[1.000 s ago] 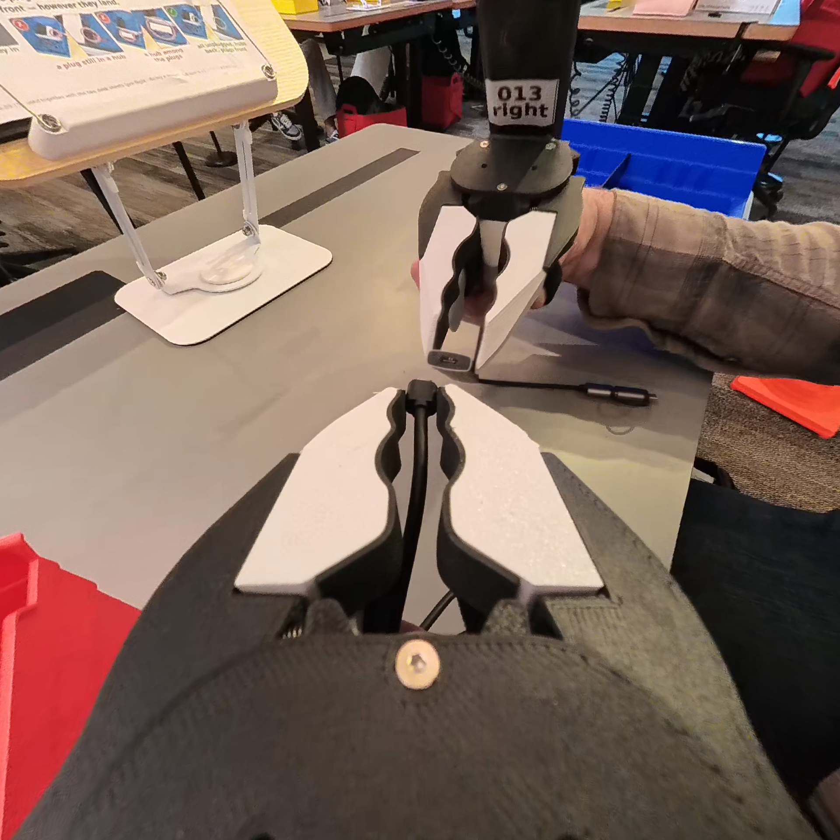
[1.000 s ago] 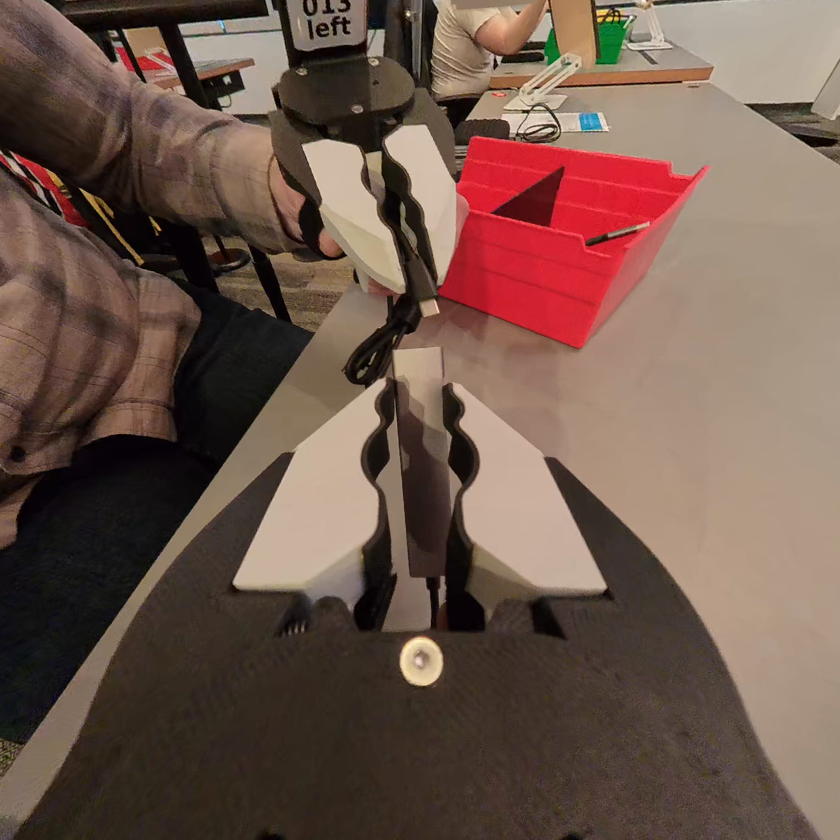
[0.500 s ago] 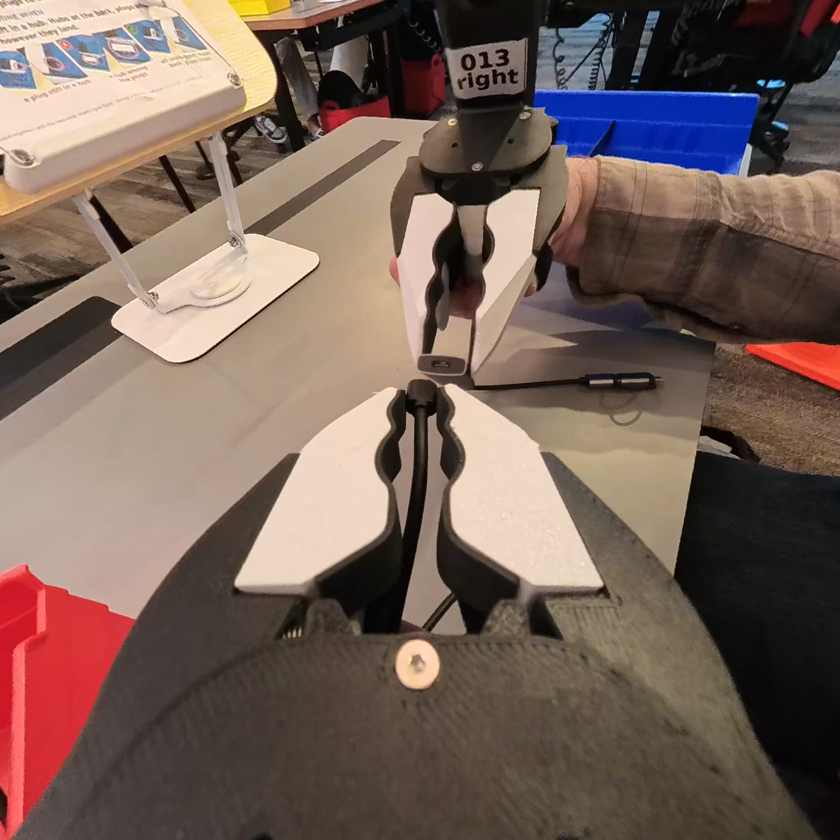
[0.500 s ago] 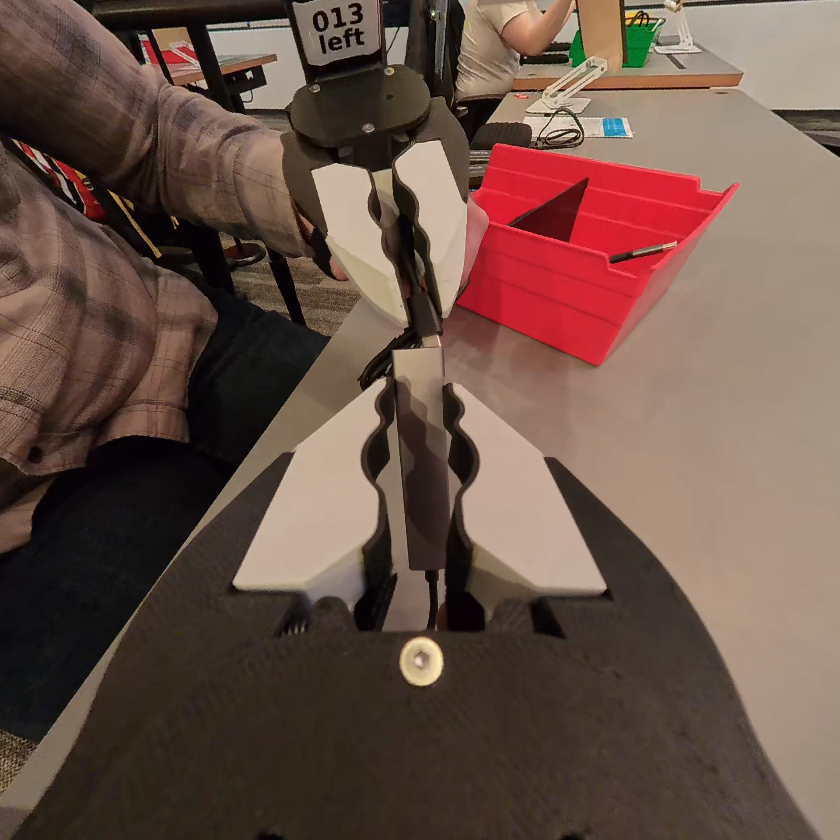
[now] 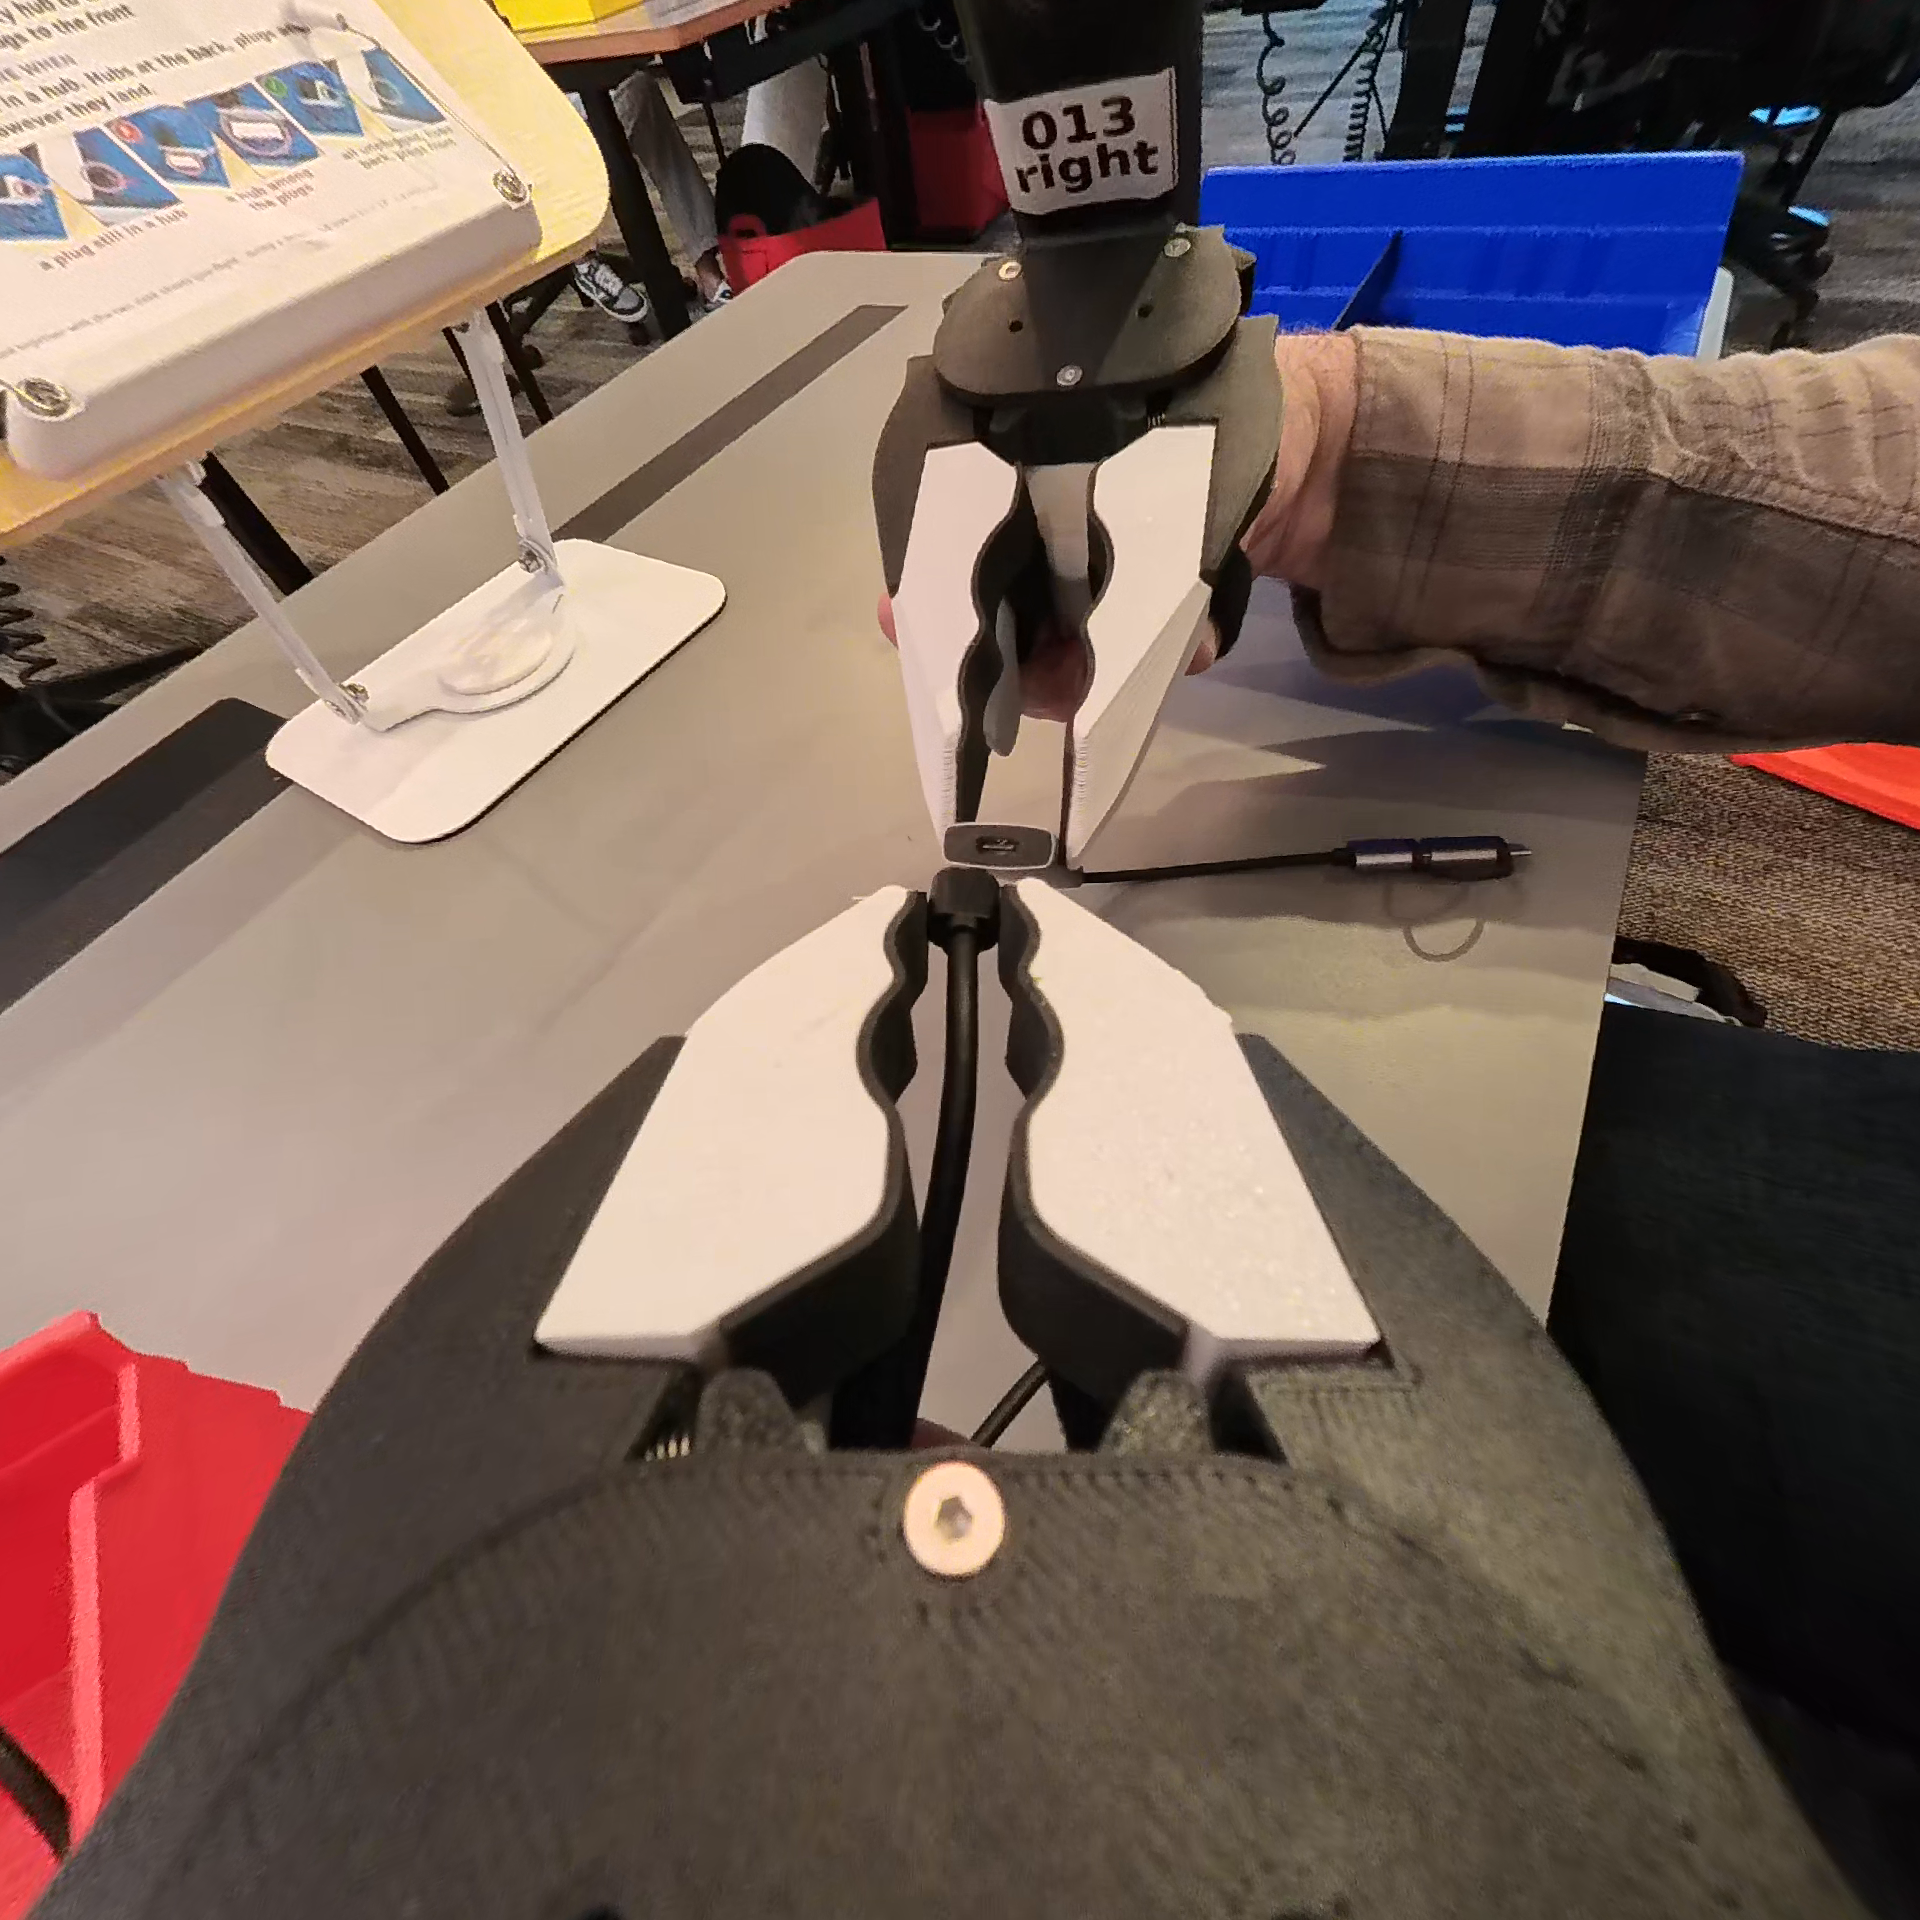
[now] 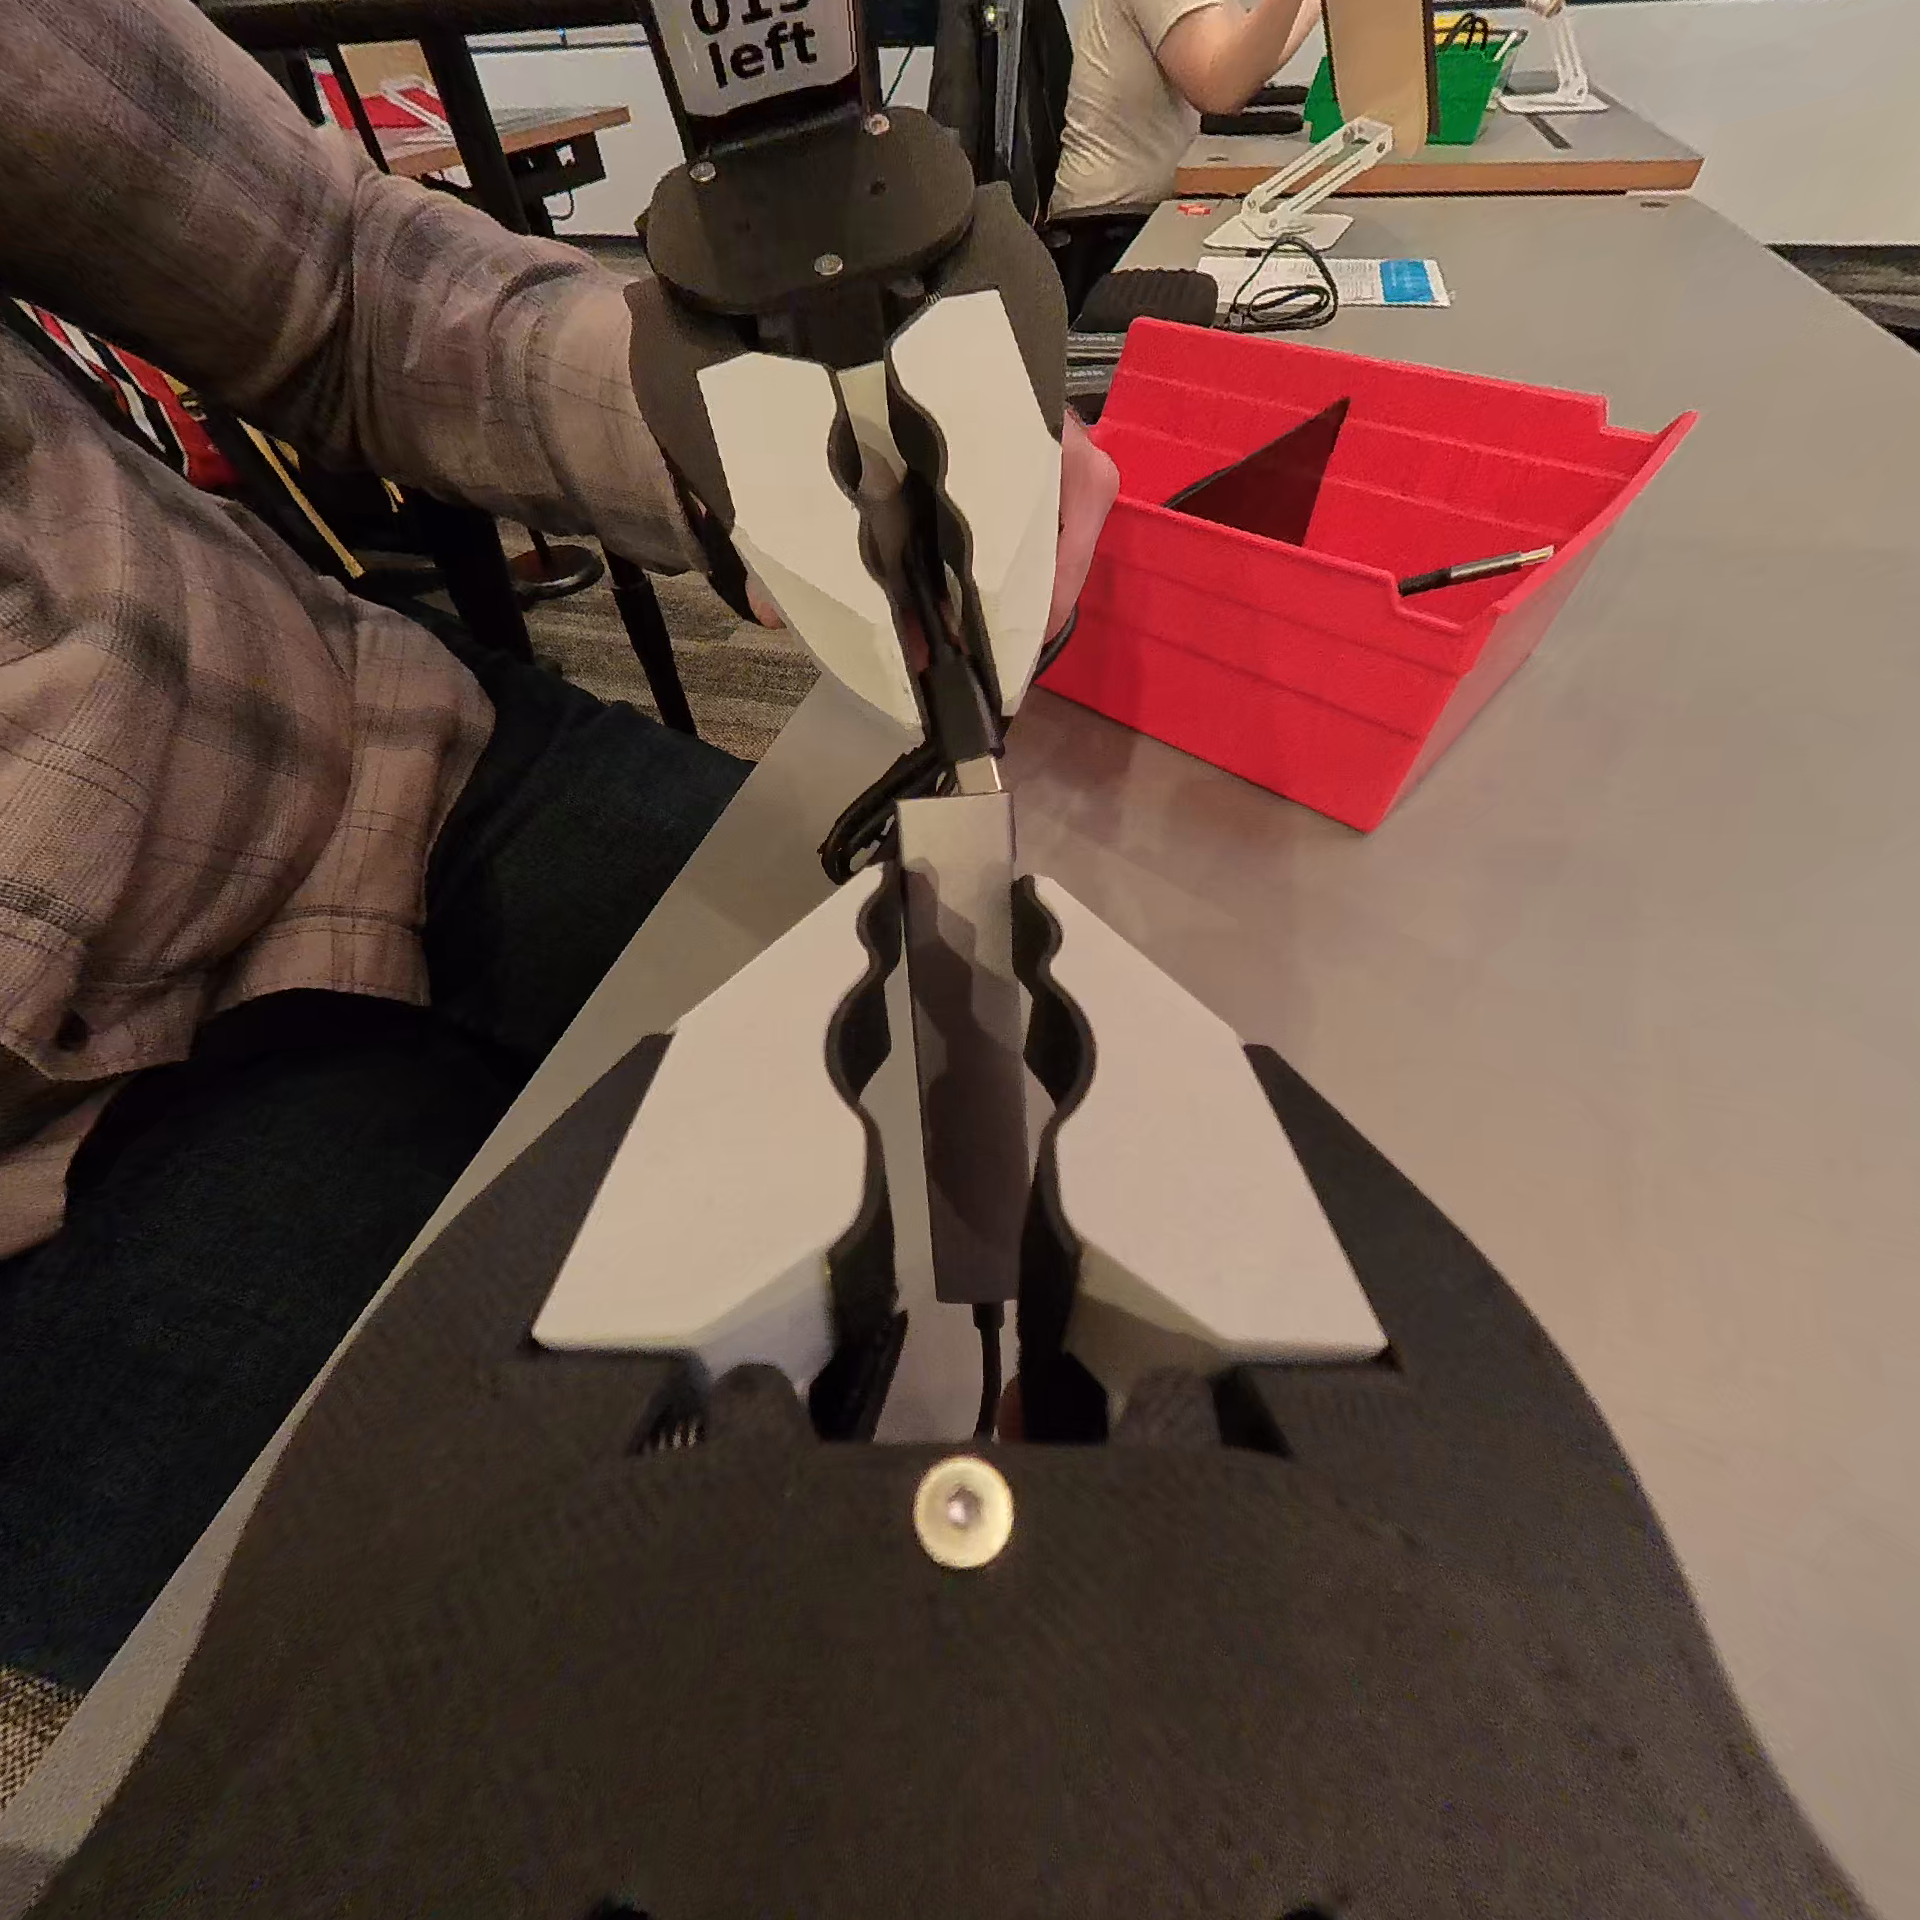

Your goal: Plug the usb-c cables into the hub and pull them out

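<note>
My left gripper [image 5: 961, 904] is shut on a black usb-c cable [image 5: 951, 1101], with the plug [image 5: 964, 896] sticking out past the fingertips. My right gripper [image 6: 954, 888] is shut on the slim grey hub [image 6: 961, 1039], held lengthwise. The two grippers face each other above the grey table [image 5: 416, 987]. In the right wrist view the left gripper [image 6: 961, 717] holds the plug's metal tip [image 6: 977, 774] right at the hub's end, slightly tilted. In the left wrist view the right gripper [image 5: 1003, 831] shows the hub's end port [image 5: 1000, 844] just beyond the plug, the opening still visible.
The hub's own lead and connector [image 5: 1429, 857] lie on the table near its right edge. A red bin [image 6: 1299, 644] holds another cable end [image 6: 1475, 571]. A blue bin [image 5: 1507, 239] stands behind. A white stand [image 5: 488, 665] carries an instruction sheet. A person's plaid sleeve [image 5: 1610, 540] reaches in. The grippers are tip to tip, or close to it.
The two grippers have closed the gap between them. The plug, apart from the hub a second ago, now has its tip at the hub's end port.
</note>
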A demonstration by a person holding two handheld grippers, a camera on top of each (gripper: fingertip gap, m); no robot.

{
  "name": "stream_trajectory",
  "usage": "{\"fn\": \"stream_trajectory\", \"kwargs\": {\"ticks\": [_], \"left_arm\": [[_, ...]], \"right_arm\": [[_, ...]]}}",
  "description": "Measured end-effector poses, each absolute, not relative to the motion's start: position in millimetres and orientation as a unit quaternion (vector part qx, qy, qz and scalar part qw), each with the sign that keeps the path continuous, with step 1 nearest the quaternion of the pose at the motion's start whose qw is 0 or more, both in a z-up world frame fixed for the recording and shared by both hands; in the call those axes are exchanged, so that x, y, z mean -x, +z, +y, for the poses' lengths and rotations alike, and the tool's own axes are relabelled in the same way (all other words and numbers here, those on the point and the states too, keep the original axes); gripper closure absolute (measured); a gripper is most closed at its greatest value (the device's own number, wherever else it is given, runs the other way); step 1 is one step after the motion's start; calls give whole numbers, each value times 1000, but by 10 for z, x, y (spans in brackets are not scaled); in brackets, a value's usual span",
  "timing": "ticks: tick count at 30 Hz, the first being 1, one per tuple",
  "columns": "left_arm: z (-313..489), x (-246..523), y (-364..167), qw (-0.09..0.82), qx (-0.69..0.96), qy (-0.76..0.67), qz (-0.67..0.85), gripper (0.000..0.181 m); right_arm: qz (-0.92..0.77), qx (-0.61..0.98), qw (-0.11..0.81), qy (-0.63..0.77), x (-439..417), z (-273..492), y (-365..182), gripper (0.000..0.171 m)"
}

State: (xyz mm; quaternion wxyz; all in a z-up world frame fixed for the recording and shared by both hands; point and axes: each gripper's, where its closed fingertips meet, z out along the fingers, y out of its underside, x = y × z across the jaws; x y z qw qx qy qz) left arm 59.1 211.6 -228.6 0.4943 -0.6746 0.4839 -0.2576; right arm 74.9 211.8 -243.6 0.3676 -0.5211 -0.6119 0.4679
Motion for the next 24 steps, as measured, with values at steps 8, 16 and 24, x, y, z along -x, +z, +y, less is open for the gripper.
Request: {"fn": "stream_trajectory", "kwargs": {"ticks": [8, 16, 24], "left_arm": [[2082, -598, -2289, 483, 674, -254, 499, 169], [2073, -598, -2382, 463, 683, -237, 513, 169], [2064, -578, -2459, 439, 693, -207, 533, 169]], "right_arm": [[-616, 527, 365, 457, -742, 2136, -2497, 152], [-633, 533, 356, 434, -715, 2125, -2574, 152], [-660, 540, 349, 390, -696, 2115, -2653, 153]]}}
